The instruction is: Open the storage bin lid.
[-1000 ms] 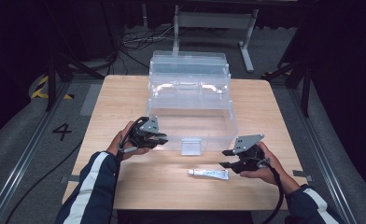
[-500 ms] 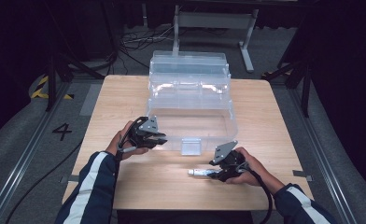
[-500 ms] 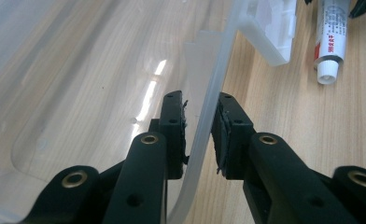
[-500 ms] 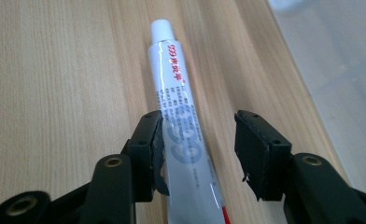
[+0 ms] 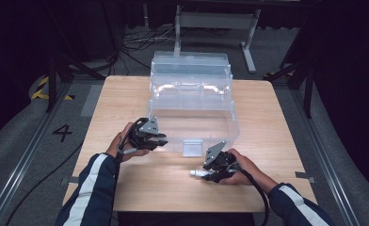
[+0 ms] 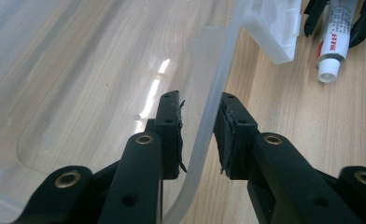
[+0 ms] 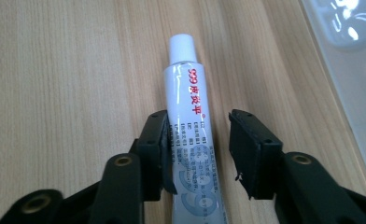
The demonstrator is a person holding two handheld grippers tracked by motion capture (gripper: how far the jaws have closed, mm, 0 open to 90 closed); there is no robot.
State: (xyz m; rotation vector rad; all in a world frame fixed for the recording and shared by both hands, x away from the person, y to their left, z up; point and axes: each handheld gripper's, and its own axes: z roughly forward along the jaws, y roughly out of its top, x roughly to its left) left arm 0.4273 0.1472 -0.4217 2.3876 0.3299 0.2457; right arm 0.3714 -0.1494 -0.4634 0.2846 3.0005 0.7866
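At the left of the high view, the person's left hand (image 5: 126, 147) holds the left gripper (image 5: 160, 141) against the near left wall of a clear plastic bin (image 5: 192, 106) on the wooden table (image 5: 126, 94). From above, the jaws themselves are hard to make out — the grey plate hides them. The left gripper view settles it: the left gripper (image 6: 199, 128) has its two black jaws on either side of the bin's thin rim (image 6: 214, 93), one inside the bin and one outside, narrowly parted, with small gaps visible between the pads and the plastic, so they straddle the wall rather than pinch it.

A white latch (image 5: 192, 147) hangs on the bin's near wall between the two hands; in the left gripper view it (image 6: 279, 28) is cut off by the top edge.

Farther right, the right hand (image 5: 241, 170) rests the right gripper (image 5: 206, 173) on the table near the front edge. In the high view only a small white end of a tube (image 5: 195, 173) pokes out to the left (the rest is under the gripper). The right gripper view shows the tube (image 7: 190, 116) plainly: white, with red and blue print, lying flat, its long axis running along the jaws and its cap pointing away from the camera. The right gripper (image 7: 200, 149) is open around it — one jaw touches the tube's side, the other stands apart. The tube's tail is cut off at the bottom.
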